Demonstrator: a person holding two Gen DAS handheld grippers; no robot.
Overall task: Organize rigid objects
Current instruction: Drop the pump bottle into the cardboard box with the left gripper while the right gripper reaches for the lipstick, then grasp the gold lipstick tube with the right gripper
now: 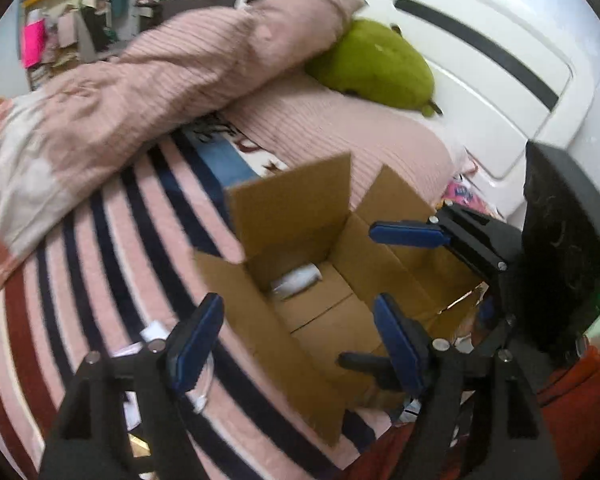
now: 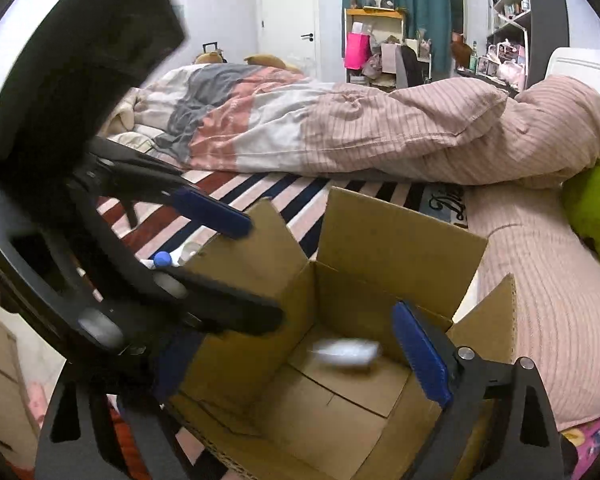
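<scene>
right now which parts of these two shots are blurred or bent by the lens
Left wrist view: slight motion blur throughout, the white bottle in the cardboard box soft, stripes of the bedspread bowed by the fisheye. Right wrist view: the bottle is a smeared streak, the left gripper close and blurred, the far room sharper, dark corners vignetted.

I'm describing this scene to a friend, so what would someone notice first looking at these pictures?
Probably the open cardboard box on the striped bedcover, with a whitish bottle lying on its floor. Both grippers, left and right, hang open over it, holding nothing. Behind, a bright green plush toy leans against the white headboard beside a rumpled pink duvet.
</scene>
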